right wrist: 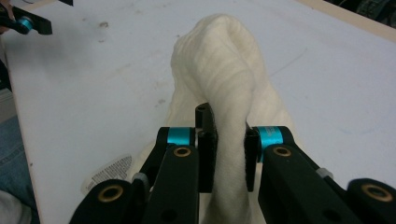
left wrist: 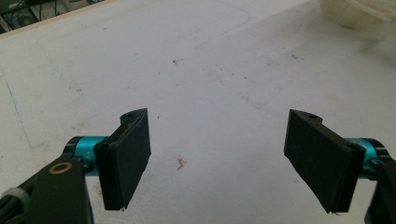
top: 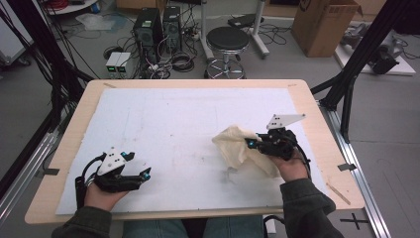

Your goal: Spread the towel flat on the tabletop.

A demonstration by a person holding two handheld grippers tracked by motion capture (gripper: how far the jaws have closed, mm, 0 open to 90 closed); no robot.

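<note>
A cream knitted cloth (top: 236, 145) hangs bunched above the white sheet (top: 168, 124) at the right of the table. My right gripper (top: 255, 144) is shut on it; in the right gripper view the black pads (right wrist: 208, 154) pinch a fold of the cloth (right wrist: 219, 70), which arches up past them. A white label (right wrist: 109, 170) shows under the cloth, down by the sheet. My left gripper (top: 141, 166) rests low at the front left, open. In the left gripper view its two pads (left wrist: 126, 158) stand wide apart over the bare sheet (left wrist: 210, 84), with a corner of the cloth (left wrist: 359, 11) far off.
The wooden table (top: 74, 129) carries the white sheet, which has faint stains and pencil lines. Beyond the far edge stand a black stool (top: 228, 42), computer towers (top: 148, 27) with cables, and a cardboard box (top: 324, 25). Black frame posts (top: 356, 64) rise at the right.
</note>
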